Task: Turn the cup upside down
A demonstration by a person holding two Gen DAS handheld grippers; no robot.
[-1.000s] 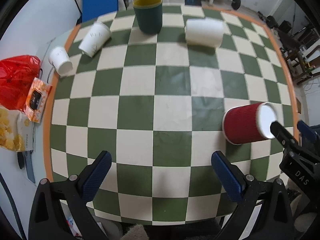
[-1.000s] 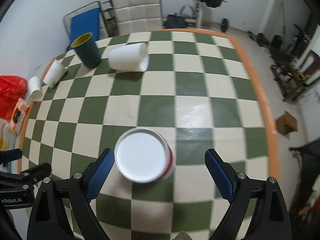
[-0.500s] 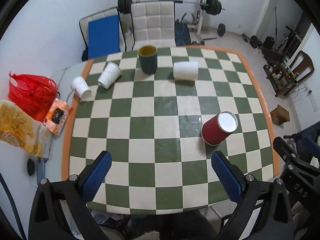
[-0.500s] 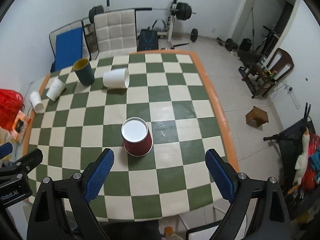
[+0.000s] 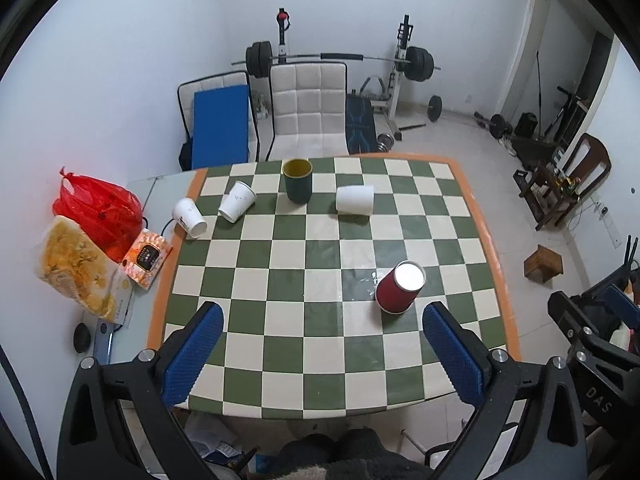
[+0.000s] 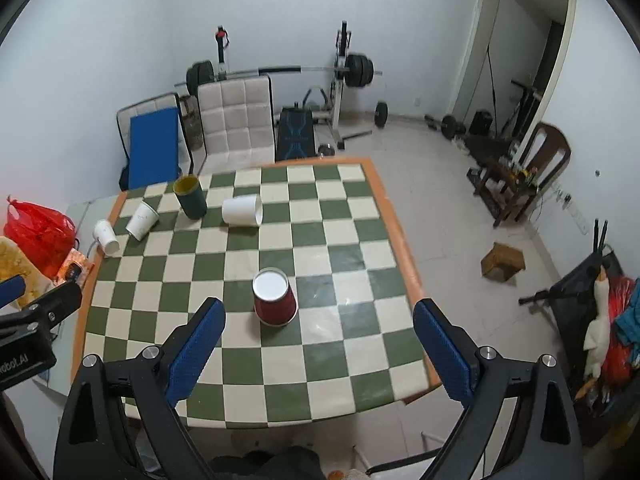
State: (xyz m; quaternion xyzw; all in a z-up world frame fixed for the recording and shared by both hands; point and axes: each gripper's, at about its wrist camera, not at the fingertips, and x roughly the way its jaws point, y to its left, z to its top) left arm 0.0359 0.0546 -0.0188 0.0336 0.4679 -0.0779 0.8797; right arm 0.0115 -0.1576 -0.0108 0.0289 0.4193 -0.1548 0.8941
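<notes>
Both grippers, left and right, gape; "DAS" readable; red cup inverted.

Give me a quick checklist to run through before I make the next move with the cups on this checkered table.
1. Red cup is upside down, white base up, standing on the checkered table: ok.
2. Right gripper is open and holds nothing: ok.
3. Left gripper is open and holds nothing: ok.
4. Both grippers are apart from the red cup: ok.
5. Wet-looking patch beside the red cup is wiped dry: not ok.
6. Dark green cup is flipped over: not ok, it stands mouth up; the white cup near it lies on its side.
</notes>
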